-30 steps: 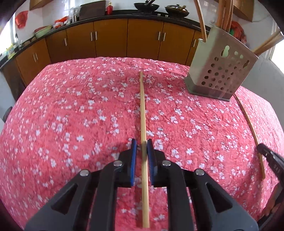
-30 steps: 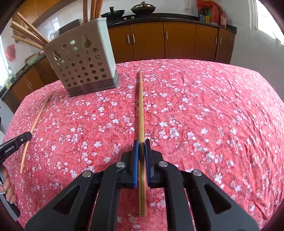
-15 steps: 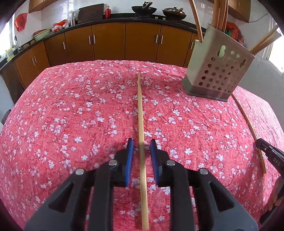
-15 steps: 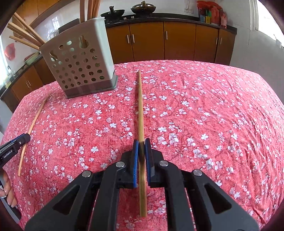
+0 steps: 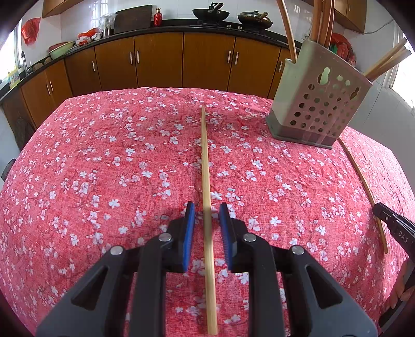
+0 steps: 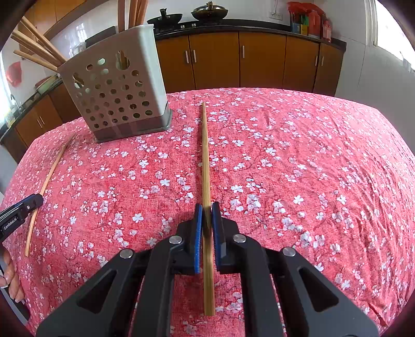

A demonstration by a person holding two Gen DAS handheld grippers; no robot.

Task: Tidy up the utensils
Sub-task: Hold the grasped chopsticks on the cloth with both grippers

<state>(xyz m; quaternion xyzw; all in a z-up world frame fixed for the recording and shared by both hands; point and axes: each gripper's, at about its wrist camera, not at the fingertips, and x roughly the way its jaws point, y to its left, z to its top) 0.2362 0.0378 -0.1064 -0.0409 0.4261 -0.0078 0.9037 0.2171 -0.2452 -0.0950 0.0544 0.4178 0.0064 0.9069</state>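
Up at two o'clock in the left wrist view, the perforated grey utensil holder point(image 5: 319, 103) stands on the red floral tablecloth point(image 5: 103, 168) with several wooden chopsticks point(image 5: 321, 20) sticking up out of it. The left gripper point(image 5: 207, 228) is released, blue pads clear of the pale chopstick point(image 5: 206, 160) lying between them toward twelve. The right gripper point(image 6: 206, 228) is clamped on a darker chopstick point(image 6: 205, 155), pointing toward twelve

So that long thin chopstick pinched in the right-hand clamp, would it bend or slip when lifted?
Probably stiff: the chopstick runs straight past the right gripper without sagging. It looks like light bamboo. Its smooth, narrow shaft, gripped near one end, might pivot or slide between the pads.
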